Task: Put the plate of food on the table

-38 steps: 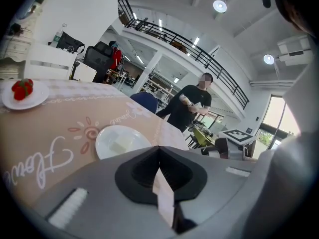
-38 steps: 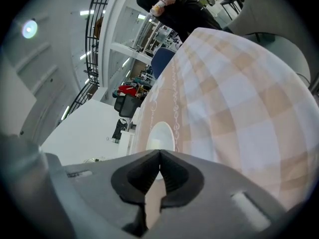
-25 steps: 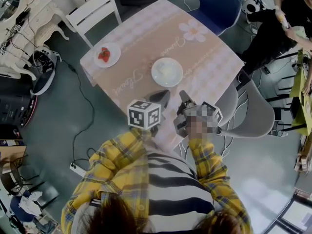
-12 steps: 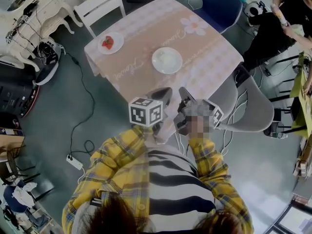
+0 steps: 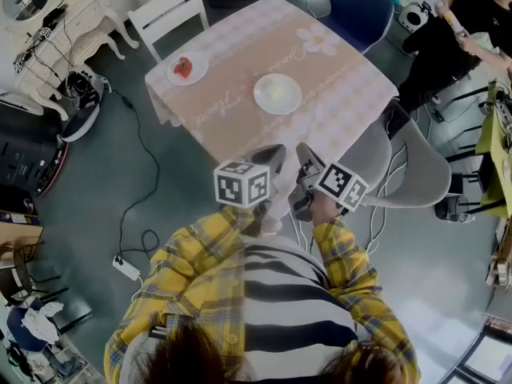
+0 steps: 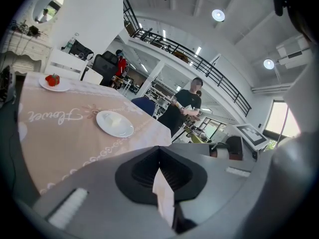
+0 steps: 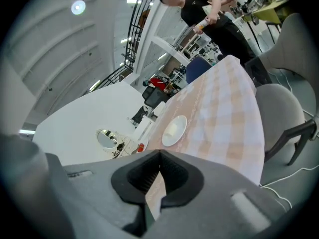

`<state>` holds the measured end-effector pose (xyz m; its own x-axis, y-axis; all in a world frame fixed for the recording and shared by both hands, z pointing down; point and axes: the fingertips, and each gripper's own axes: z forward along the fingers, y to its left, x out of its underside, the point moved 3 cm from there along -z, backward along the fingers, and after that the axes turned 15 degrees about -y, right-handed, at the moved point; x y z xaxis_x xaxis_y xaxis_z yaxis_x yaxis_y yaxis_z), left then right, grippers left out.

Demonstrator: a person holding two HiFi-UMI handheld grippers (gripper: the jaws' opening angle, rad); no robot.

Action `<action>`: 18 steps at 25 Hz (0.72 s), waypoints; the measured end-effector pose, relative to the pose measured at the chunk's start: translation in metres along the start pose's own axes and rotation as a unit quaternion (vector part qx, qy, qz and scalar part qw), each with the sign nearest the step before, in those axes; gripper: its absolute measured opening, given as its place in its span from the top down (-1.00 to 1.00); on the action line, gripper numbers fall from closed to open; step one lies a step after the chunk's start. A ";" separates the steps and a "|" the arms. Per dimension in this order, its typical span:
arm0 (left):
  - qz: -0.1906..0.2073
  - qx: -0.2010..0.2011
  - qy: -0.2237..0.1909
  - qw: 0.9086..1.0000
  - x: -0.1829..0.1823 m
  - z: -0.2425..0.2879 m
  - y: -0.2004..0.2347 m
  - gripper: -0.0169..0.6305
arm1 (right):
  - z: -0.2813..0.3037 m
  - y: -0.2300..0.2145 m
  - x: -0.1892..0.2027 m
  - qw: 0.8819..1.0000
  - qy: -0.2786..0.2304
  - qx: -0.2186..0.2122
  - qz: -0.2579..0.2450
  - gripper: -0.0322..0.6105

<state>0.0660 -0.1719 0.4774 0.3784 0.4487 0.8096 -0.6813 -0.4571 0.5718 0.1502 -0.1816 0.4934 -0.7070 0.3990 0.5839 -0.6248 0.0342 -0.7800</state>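
Observation:
In the head view a table with a pink checked cloth (image 5: 240,110) bears two plates. A small plate with red food (image 5: 186,68) sits near its far left corner. A white plate with pale food (image 5: 278,94) lies near the middle. My left gripper (image 5: 270,157) and right gripper (image 5: 306,160) hover side by side over the table's near edge, short of both plates. Both are shut with nothing between their jaws. The left gripper view shows the pale plate (image 6: 115,123) and the red-food plate (image 6: 54,83) beyond the left gripper (image 6: 159,149). The right gripper (image 7: 159,154) faces the pale plate (image 7: 174,130).
A white chair (image 5: 168,14) stands at the table's far left side, a blue chair (image 5: 356,10) at the far right, a grey chair (image 5: 416,174) at the near right. A person in black (image 5: 464,22) is beyond it. A cable and power strip (image 5: 124,266) lie on the floor.
The table and plates have shifted slightly up and to the right in the head view. Both grippers stay shut at the table's near edge, almost where they were.

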 end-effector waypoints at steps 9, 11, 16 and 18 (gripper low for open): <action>-0.012 0.011 0.014 1.000 0.007 -0.050 0.008 0.95 | -0.026 0.023 0.047 0.999 -0.003 0.018 -0.030 0.91; -0.013 0.016 0.017 1.000 0.011 -0.061 0.008 0.95 | -0.035 0.024 0.060 0.999 -0.003 0.027 -0.034 0.91; -0.017 0.027 0.020 0.999 0.012 -0.084 0.006 0.95 | -0.052 0.032 0.080 0.998 -0.006 0.042 -0.040 0.91; -0.017 0.032 0.021 0.999 0.013 -0.091 0.004 0.95 | -0.057 0.036 0.084 0.998 -0.011 0.043 -0.043 0.91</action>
<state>0.0108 -0.0978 0.4782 0.3735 0.4963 0.7837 -0.6267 -0.4879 0.6076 0.0875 -0.0943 0.5014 -0.6562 0.3785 0.6528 -0.7088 -0.0125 -0.7053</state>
